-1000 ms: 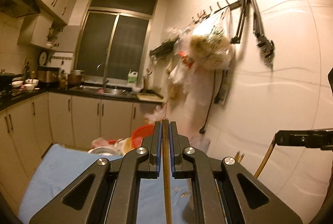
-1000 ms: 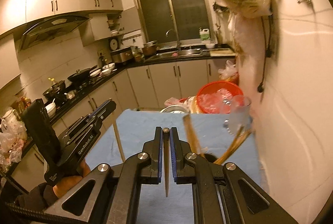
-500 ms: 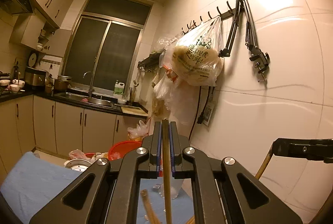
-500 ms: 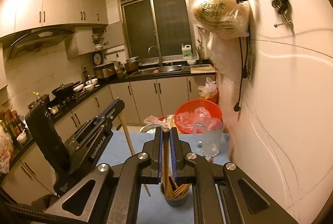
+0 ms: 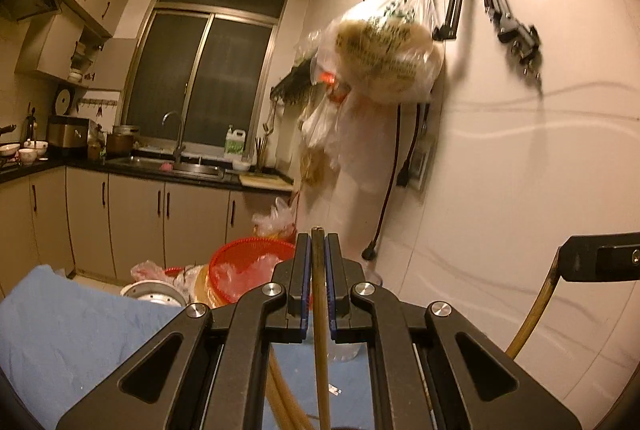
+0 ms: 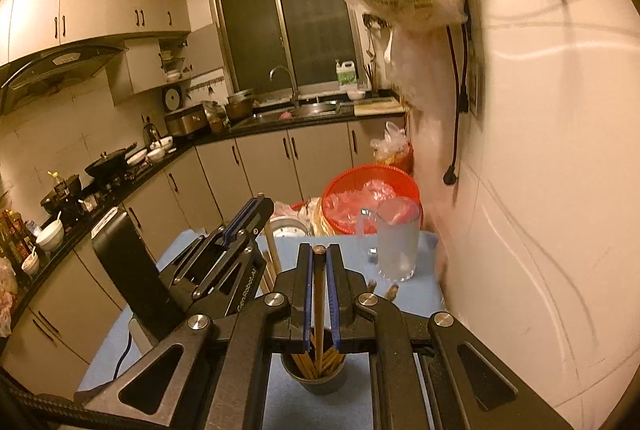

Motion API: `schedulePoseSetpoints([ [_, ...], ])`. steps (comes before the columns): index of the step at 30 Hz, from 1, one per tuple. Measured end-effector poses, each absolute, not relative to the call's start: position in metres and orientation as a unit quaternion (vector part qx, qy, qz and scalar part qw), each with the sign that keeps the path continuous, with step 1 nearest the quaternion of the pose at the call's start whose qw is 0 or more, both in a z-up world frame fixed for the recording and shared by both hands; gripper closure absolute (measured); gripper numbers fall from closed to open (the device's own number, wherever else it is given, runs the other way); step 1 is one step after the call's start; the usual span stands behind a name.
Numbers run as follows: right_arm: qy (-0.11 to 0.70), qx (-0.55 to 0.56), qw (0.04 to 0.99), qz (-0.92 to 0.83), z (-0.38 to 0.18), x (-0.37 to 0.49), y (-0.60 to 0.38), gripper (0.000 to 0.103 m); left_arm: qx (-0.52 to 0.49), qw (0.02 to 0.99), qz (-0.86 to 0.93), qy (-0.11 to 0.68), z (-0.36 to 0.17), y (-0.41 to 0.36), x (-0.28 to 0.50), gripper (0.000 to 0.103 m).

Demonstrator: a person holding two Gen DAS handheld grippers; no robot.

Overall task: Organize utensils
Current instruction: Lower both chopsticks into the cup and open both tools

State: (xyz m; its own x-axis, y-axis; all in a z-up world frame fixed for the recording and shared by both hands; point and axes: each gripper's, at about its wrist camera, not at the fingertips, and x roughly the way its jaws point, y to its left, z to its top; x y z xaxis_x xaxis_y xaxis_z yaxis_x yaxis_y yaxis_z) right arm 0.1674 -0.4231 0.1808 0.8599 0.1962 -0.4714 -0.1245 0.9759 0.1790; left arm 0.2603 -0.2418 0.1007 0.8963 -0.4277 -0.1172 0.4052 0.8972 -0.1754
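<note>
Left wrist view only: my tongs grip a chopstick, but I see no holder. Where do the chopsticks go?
Observer: A dark cup stands on the blue cloth, directly under the right tongs.
Operator: Is the cup empty?
Observer: No, several chopsticks stand in it.
Operator: Where does the right tongs' chopstick end?
Observer: That chopstick hangs down with its lower end inside the cup.

Black gripper [image 6: 319, 270] frames, blue pads, silver screws, white lettering.
</note>
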Motion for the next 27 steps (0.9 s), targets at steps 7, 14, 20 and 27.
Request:
schedulePoseSetpoints([
  [7, 0.279, 0.085, 0.953, 0.084, 0.152, 0.179, -0.426, 0.096, -0.072, 0.967, -0.219, 0.105, 0.080, -0.234, 0.257, 0.097],
  [14, 0.298, 0.091, 0.947, 0.078, 0.128, 0.183, -0.426, 0.096, -0.078, 0.963, -0.217, 0.136, 0.062, -0.231, 0.254, 0.096],
  [20, 0.298, 0.093, 0.948, 0.068, 0.122, 0.179, -0.428, 0.096, -0.074, 0.964, -0.214, 0.140, 0.058, -0.232, 0.251, 0.096],
  [27, 0.290, 0.103, 0.949, 0.066, 0.125, 0.174, -0.432, 0.094, -0.060, 0.962, -0.217, 0.152, 0.061, -0.231, 0.242, 0.067],
])
